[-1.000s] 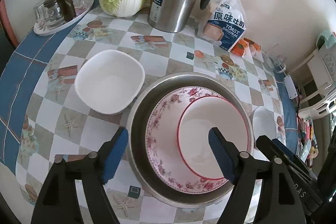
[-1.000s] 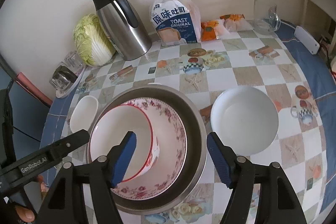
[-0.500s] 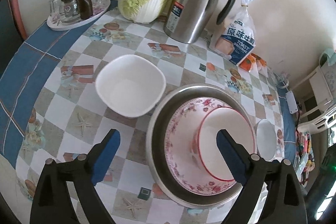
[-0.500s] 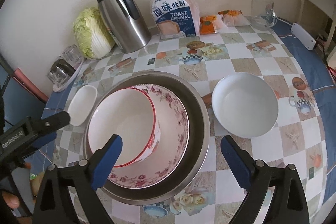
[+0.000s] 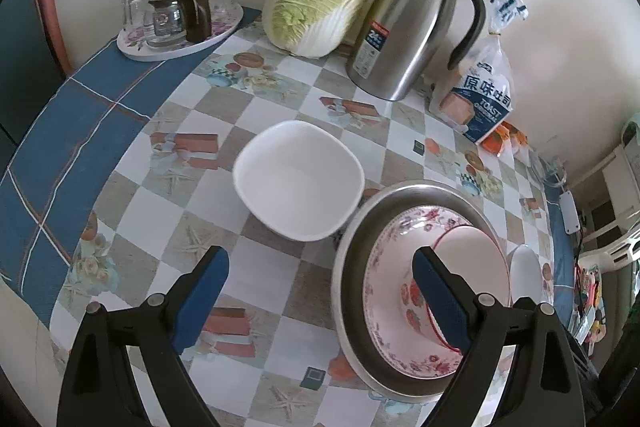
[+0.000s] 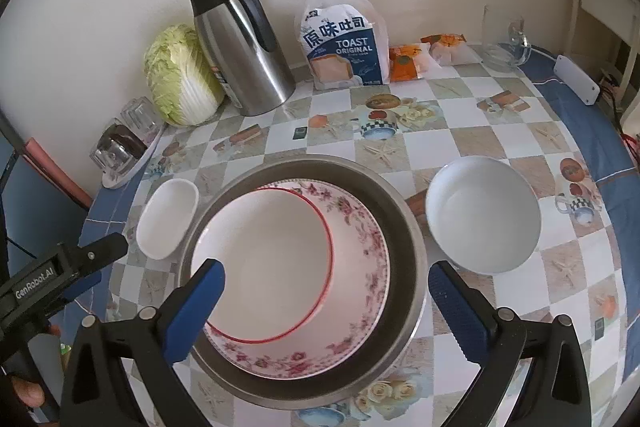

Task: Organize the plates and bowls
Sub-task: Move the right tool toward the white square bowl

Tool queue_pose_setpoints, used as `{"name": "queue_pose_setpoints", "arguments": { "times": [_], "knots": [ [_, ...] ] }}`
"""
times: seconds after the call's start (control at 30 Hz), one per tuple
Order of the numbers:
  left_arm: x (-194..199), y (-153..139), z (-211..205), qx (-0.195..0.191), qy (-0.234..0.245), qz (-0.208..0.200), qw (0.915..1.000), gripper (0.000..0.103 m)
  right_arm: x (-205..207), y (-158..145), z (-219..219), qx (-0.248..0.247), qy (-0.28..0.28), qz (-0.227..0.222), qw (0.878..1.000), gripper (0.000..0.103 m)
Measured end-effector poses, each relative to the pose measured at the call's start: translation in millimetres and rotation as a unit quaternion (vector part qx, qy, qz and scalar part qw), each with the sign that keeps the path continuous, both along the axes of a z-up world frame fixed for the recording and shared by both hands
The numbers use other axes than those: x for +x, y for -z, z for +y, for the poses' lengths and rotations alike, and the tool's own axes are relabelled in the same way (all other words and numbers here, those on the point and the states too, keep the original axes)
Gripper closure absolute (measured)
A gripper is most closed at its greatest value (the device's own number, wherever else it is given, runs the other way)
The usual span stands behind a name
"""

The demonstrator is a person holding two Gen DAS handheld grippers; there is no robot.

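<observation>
A steel basin (image 6: 408, 227) holds a floral plate (image 6: 360, 267) with a red-rimmed bowl (image 6: 264, 259) nested in it. My right gripper (image 6: 328, 299) hovers over the basin's near side. Its jaws are opening, straddle the bowl and basin, and touch neither. To the basin's right stands a round white bowl (image 6: 484, 215), to its left a square white bowl (image 6: 168, 219). My left gripper (image 5: 320, 291) is open and empty over bare tablecloth, with the square white bowl (image 5: 298, 179) just ahead. The basin (image 5: 352, 267) lies under its right finger.
Along the wall stand a tray of glasses (image 5: 180, 39), a cabbage (image 5: 320, 11), a steel thermos jug (image 5: 404, 27) and a bag of toast (image 6: 344, 47). Orange packets (image 6: 404, 63) and a glass jug (image 6: 500, 43) sit far right. The round table's blue border (image 5: 60, 131) curves around.
Both grippers' jaws have spread wider. The left gripper has slid left, off the basin and toward the square white bowl. The right gripper has drawn back slightly from the red-rimmed bowl.
</observation>
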State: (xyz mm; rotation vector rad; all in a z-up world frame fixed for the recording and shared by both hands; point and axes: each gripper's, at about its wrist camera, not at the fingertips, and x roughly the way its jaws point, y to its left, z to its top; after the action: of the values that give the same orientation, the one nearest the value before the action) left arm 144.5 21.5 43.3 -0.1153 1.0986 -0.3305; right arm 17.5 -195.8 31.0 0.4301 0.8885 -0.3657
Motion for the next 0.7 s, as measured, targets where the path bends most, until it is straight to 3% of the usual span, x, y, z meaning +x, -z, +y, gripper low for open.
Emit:
{"name": "queue_pose_setpoints", "arguments": {
  "times": [0.7],
  "knots": [
    [24.8,-6.1,69.4,0.007,-0.081,-0.008,0.9966,0.010,30.5,-14.3,42.9,0.008,-0.013,-0.039,0.999,0.000]
  ]
}}
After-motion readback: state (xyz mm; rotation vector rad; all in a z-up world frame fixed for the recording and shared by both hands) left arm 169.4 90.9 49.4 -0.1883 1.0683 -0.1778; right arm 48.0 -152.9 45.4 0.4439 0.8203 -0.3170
